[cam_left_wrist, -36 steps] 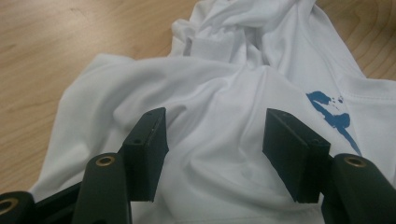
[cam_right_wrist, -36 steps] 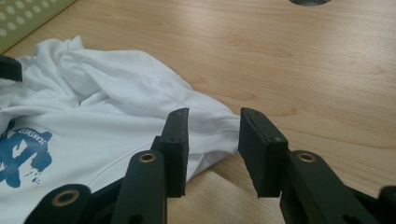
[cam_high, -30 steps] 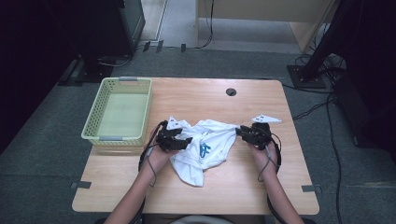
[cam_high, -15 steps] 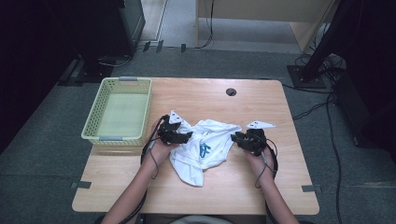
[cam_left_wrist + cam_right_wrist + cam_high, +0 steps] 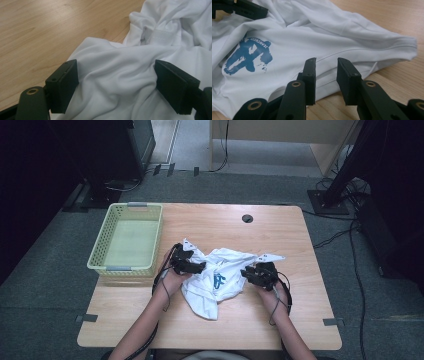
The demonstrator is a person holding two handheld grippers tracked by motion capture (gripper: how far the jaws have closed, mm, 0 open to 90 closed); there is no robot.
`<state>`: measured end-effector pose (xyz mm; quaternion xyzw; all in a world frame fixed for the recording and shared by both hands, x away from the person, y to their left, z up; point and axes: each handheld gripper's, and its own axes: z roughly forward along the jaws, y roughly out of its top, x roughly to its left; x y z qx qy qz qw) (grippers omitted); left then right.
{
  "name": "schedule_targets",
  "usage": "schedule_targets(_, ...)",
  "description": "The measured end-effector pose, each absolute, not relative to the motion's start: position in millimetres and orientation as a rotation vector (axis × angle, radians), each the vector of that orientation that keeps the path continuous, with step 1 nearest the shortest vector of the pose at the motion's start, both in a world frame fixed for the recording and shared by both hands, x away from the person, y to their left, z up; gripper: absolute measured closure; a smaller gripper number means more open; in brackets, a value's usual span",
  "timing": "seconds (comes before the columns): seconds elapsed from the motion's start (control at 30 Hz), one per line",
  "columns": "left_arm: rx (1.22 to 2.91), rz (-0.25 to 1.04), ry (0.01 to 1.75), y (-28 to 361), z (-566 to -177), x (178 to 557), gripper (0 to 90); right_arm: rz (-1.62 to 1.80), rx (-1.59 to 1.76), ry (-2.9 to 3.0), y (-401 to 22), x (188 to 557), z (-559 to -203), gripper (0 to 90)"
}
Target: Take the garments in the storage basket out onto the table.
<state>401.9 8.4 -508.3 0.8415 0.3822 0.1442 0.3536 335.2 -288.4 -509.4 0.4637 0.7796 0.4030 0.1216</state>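
Note:
A crumpled white T-shirt [image 5: 220, 275] with a blue print [image 5: 249, 56] lies on the wooden table [image 5: 215, 222]. My left gripper [image 5: 197, 266] is over the shirt's left side. In the left gripper view its jaws [image 5: 115, 66] stand wide apart and have just been opening. Loose folds of the shirt [image 5: 120, 85] lie between them, unpressed. My right gripper [image 5: 247, 272] sits low at the shirt's right edge. Its jaws [image 5: 326, 61] keep a narrow gap with nothing between them, and the shirt [image 5: 312, 30] lies just ahead. A sleeve tip [image 5: 272, 256] pokes out to the right.
A pale green plastic basket [image 5: 127, 207] stands at the table's left edge with nothing in it. A round cable hole [image 5: 247, 218] sits near the table's far edge. Cables and dark stands surround the table on the floor.
The right gripper has slid left and toward the person, closer to the shirt's middle. The left gripper shifted a little over the shirt. The shirt is bunched slightly narrower.

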Motion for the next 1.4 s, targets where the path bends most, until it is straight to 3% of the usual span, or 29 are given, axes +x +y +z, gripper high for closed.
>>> schedule_targets(1.4,2.203,0.384,0.987,13,-513,377,20.8,1.097,1.361,2.205,-305,365,-519,69.5)
